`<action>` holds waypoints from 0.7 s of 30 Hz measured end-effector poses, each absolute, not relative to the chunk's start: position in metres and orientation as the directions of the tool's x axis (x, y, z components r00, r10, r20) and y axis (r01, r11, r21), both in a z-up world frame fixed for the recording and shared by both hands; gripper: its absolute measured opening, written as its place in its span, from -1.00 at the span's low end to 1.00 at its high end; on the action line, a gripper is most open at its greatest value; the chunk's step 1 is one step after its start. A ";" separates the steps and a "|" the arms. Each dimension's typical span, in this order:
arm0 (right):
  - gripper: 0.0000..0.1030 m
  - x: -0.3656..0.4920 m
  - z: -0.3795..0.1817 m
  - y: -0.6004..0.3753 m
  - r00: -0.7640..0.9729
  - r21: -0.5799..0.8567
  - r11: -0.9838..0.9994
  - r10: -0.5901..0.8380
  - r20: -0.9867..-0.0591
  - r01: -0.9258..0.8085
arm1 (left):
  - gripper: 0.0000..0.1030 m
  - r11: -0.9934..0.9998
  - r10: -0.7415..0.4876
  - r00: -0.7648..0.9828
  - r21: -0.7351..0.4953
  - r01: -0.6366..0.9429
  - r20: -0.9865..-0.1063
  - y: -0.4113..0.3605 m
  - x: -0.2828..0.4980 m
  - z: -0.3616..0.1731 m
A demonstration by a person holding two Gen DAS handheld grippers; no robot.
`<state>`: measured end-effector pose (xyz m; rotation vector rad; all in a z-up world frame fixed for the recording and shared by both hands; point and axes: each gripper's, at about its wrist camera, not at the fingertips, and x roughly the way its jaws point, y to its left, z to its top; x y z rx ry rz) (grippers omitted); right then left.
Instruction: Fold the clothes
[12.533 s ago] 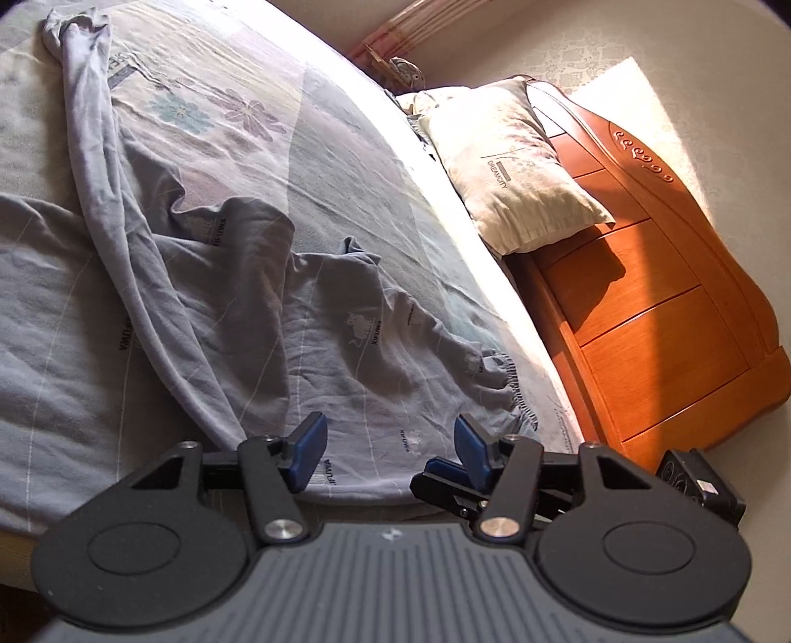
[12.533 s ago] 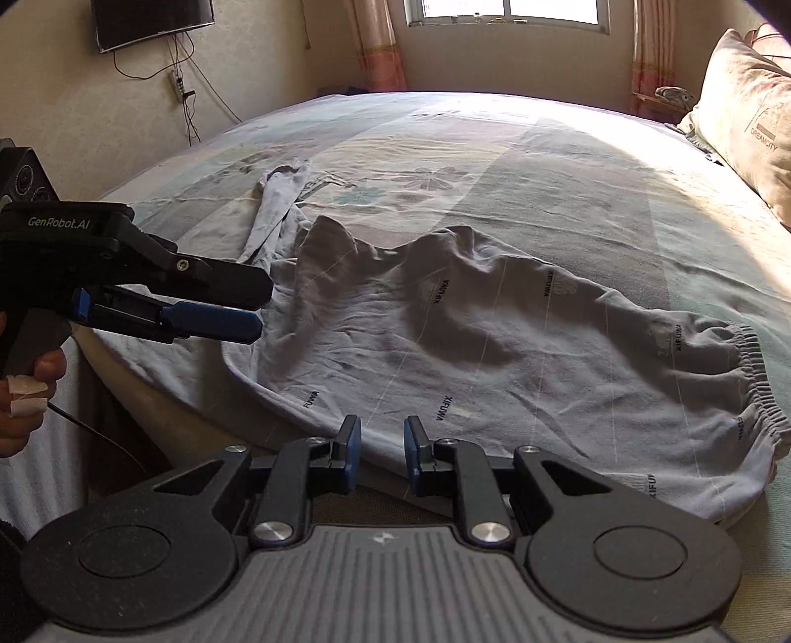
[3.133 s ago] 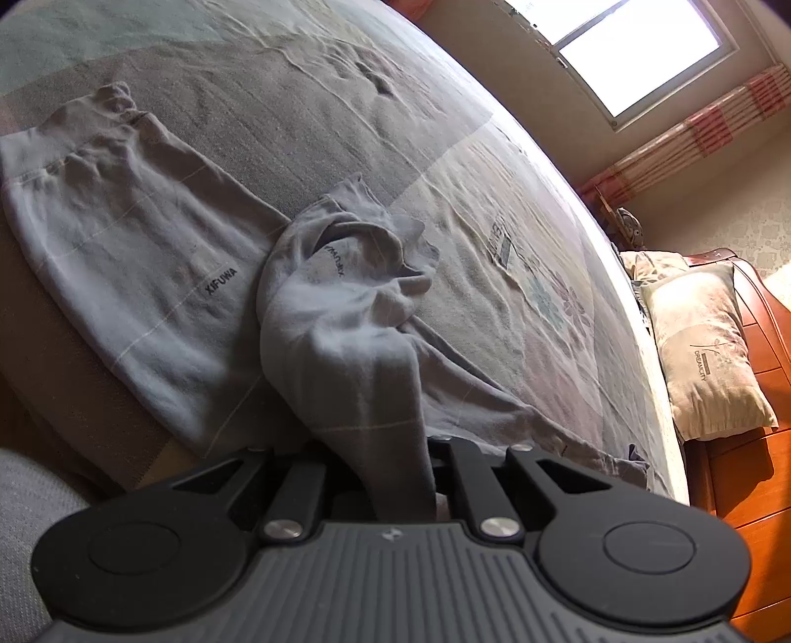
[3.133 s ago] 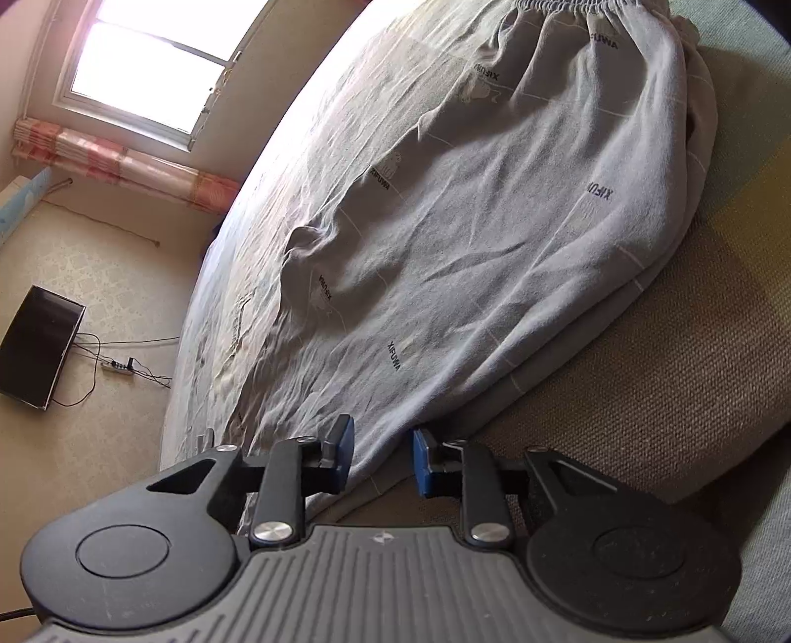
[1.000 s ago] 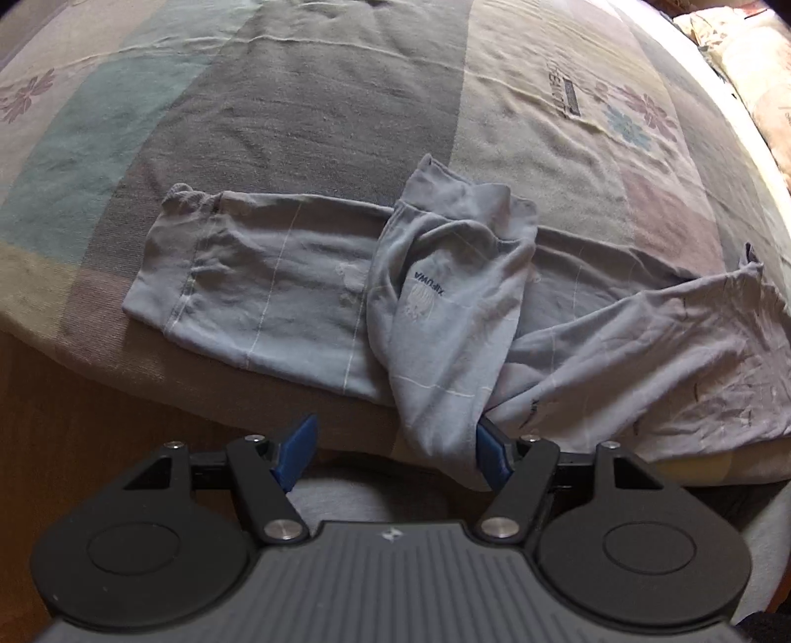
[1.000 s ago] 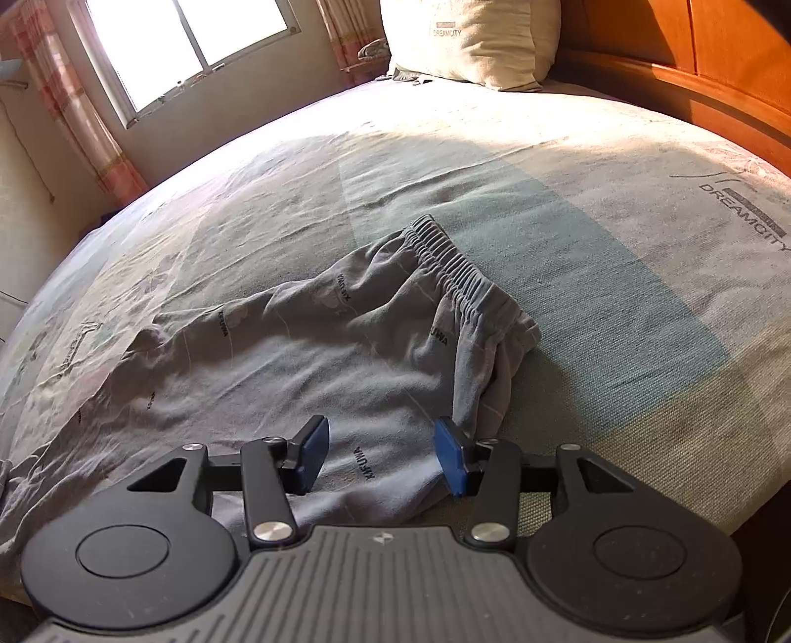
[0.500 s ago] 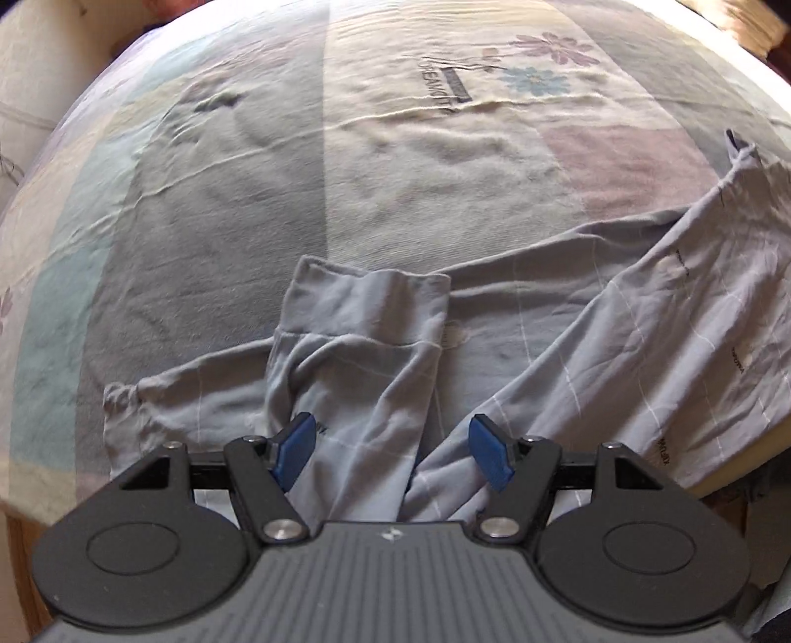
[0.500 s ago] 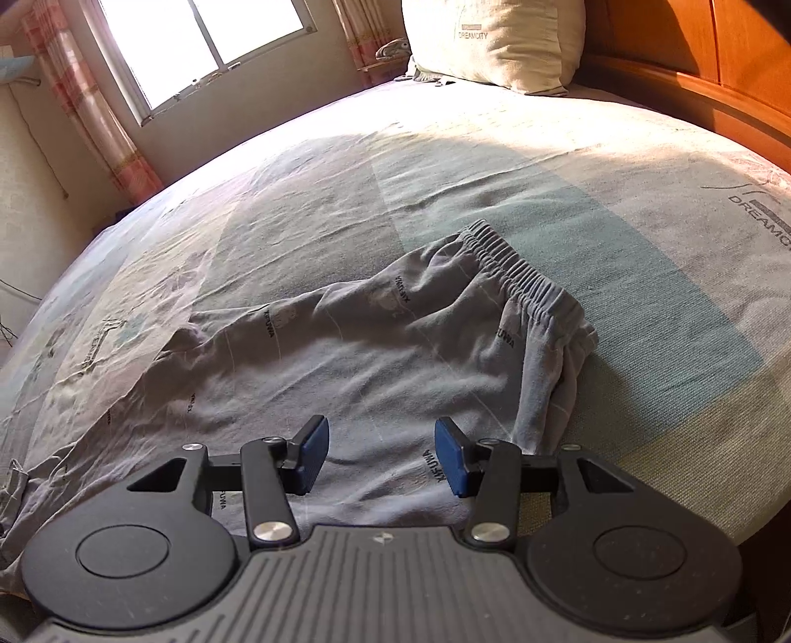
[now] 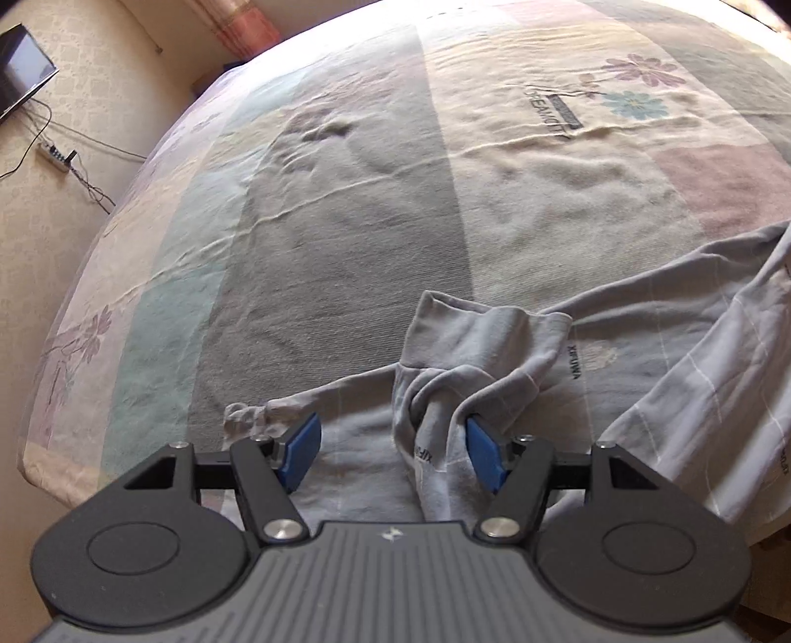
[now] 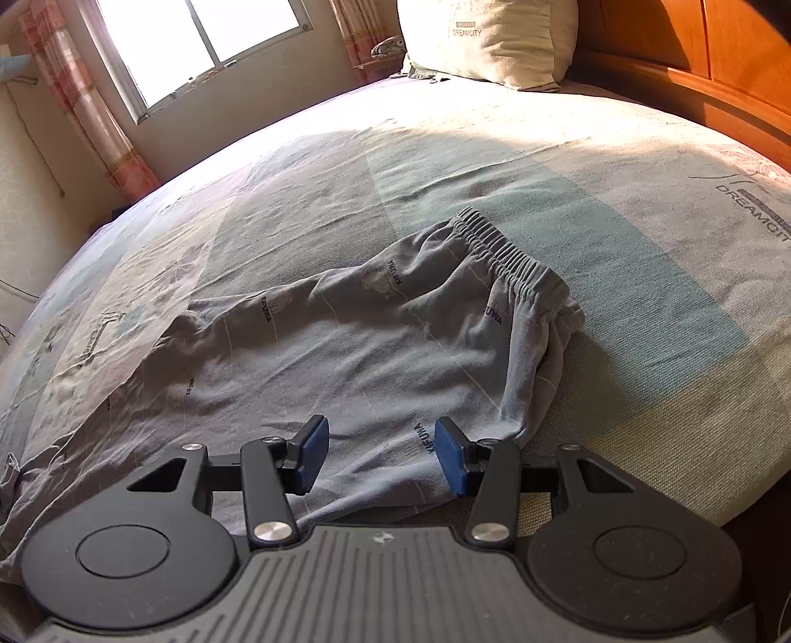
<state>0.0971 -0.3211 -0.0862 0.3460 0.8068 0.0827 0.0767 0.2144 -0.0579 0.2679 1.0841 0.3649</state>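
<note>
- Grey trousers [image 10: 356, 346] lie spread on the bed [image 10: 618, 207], mid-frame.
- Left tool [image 9: 393, 452] gapes wide around a bunched trouser leg [image 9: 474, 361], gripping nothing.
- Right tool [image 10: 378, 457] gapes, empty, over the trousers' lower edge.

Patchwork-covered bed [image 10: 642, 237], grey trousers [image 10: 375, 346] spread near its edge, pillow [image 10: 489, 39] at headboard

A: Where do the trousers [image 10: 346, 346] lie?
B: Spread on the bed [image 10: 618, 237], along its near edge, waistband toward the pillow [image 10: 489, 39].
A: And the legs?
B: One cuff [image 9: 474, 341] doubled over the other leg [image 9: 306, 410].
</note>
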 end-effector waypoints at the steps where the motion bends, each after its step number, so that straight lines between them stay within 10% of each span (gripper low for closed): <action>1: 0.02 0.097 -0.087 -0.321 0.690 0.333 0.941 0.201 -0.695 0.061 | 0.27 0.902 0.432 0.410 0.389 -0.189 -0.803 0.224 0.072 -0.054; 10: 0.10 0.100 -0.089 -0.311 0.679 0.318 0.947 0.204 -0.705 0.045 | 0.22 0.856 0.459 0.326 0.314 -0.410 -0.826 0.308 0.012 -0.053; 21: 0.10 0.103 -0.068 -0.272 0.671 0.298 0.951 0.274 -0.689 -0.082 | 0.21 0.837 0.152 0.535 -0.179 -0.517 -0.831 0.358 -0.028 -0.056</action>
